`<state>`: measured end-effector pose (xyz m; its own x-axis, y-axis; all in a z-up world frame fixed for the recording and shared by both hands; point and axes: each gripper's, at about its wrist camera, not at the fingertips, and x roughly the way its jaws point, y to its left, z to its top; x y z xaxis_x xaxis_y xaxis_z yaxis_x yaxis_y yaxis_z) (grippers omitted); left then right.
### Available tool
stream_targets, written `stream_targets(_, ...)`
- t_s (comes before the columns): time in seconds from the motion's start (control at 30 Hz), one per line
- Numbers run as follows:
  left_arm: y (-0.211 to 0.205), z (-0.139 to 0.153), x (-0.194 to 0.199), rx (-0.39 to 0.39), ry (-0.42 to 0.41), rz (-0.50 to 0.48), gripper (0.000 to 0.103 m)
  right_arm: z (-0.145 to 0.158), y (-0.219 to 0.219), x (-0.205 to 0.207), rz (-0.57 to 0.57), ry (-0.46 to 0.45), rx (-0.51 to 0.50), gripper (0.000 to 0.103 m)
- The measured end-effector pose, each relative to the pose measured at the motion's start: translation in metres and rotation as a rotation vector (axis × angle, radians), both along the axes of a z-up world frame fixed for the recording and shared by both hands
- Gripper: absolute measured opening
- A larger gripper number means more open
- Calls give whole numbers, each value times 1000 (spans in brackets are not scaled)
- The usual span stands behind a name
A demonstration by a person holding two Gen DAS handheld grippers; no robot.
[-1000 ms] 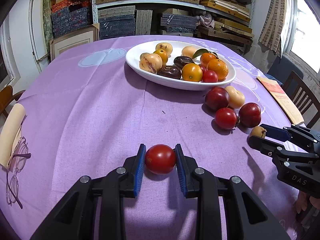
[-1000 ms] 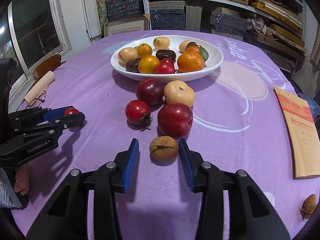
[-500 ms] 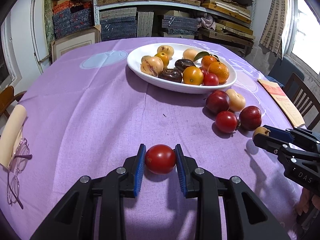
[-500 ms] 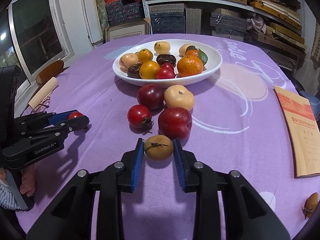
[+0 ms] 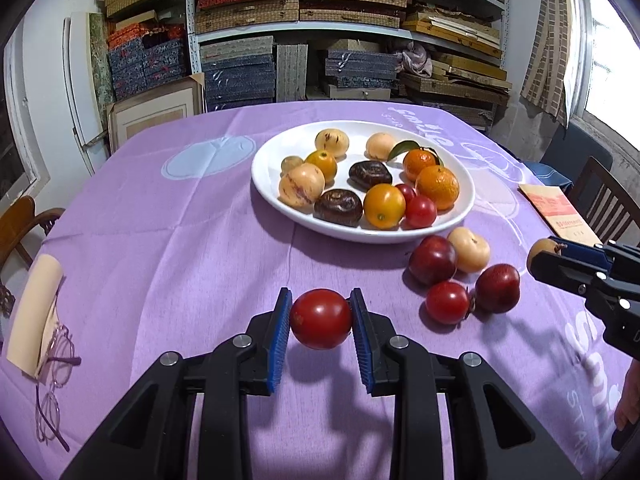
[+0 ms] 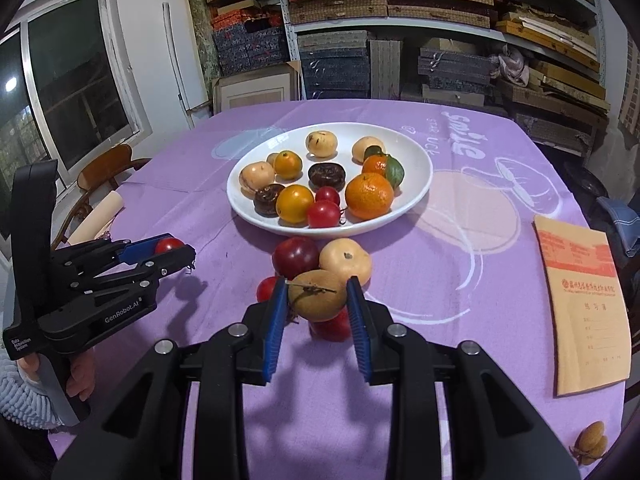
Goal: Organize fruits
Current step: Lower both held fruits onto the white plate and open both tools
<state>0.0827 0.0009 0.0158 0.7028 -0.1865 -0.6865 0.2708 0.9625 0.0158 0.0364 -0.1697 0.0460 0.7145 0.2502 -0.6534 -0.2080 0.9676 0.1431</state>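
In the left wrist view, the left gripper (image 5: 321, 322) points down at a slant over the purple tablecloth (image 5: 168, 264), its jaws pinching one red tomato (image 5: 321, 319) held clear of the cloth, with its shadow below. Ahead of the jaws sits the white plate (image 5: 276, 200) holding eleven fruits. Between the plate and the jaws, to the right, lie four loose fruits (image 5: 460, 276): two dark red, one small red, one pale. The right gripper (image 5: 538, 258) enters from the right edge.

In the right wrist view, the right gripper (image 6: 318, 300) also slants downward, its jaws clamped on one brown fruit (image 6: 317, 295) lifted above the loose fruits. At left, a hand (image 6: 78, 372) holds the left gripper with the tomato. One tan booklet (image 6: 584, 304) lies right of the jaws.
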Motion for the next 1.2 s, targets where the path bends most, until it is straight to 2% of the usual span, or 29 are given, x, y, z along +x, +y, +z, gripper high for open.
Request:
stream_targets(0.23,-12,18,19,8,-41,-9,30,17,4,28,-1,-17,-15,29)
stream_targets(0.47,-31,36,60,-10,-57,-14,30,27,-3,76,-44,-14,-6,29)
stream_targets(0.6,-43,35,91,-20,-27,-10,30,25,-7,108,-71,-1,-6,29)
stream_targets(0.8,-55,19,126,-39,25,7,30,3,-9,155,-88,55,-8,29)
stream_targets(0.87,-53,16,130,-53,30,17,36,-3,-10,162,-86,67,1,31)
stream_targets(0.9,-53,15,132,-53,32,21,48,-5,-11,164,-86,69,3,34)
stream_targets(0.93,-52,15,132,-52,25,31,55,-6,-12,164,-95,66,0,37)
stream_targets(1.0,-49,15,131,-48,8,42,63,-6,-16,163,-103,58,13,42)
stream_targets(1.2,-34,25,119,-73,-4,57,71,9,-30,135,-121,-5,29,47)
